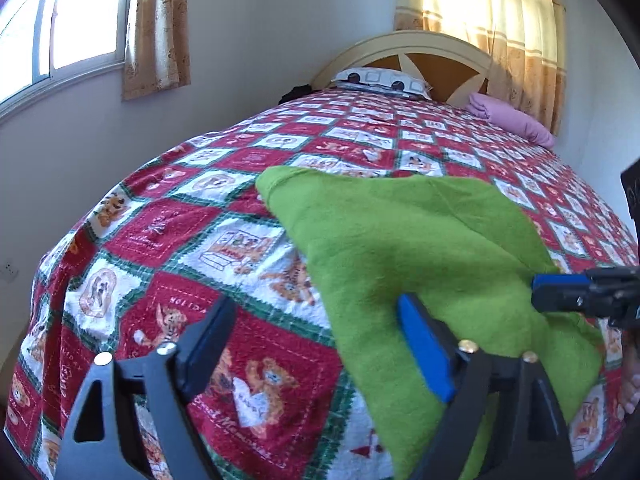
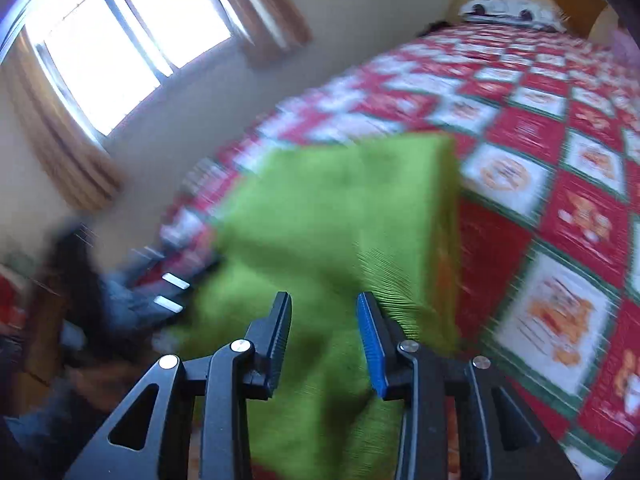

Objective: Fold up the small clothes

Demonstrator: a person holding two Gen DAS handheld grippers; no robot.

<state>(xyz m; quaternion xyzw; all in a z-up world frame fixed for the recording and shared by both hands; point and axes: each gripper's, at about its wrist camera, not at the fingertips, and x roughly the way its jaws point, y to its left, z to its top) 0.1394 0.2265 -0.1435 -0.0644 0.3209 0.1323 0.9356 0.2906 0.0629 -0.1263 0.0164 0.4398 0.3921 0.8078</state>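
A bed (image 1: 248, 216) under a red-and-white checked holiday quilt filled the room below a bright window (image 1: 60, 28). The green cloth (image 1: 420, 240) lay on the quilt's near part, apparently already folded over once. The left tool (image 1: 316, 336) stood spread beside its edge, holding nothing; the right tool (image 2: 324, 344), blurred, also looked spread over the cloth. Further folds remained.
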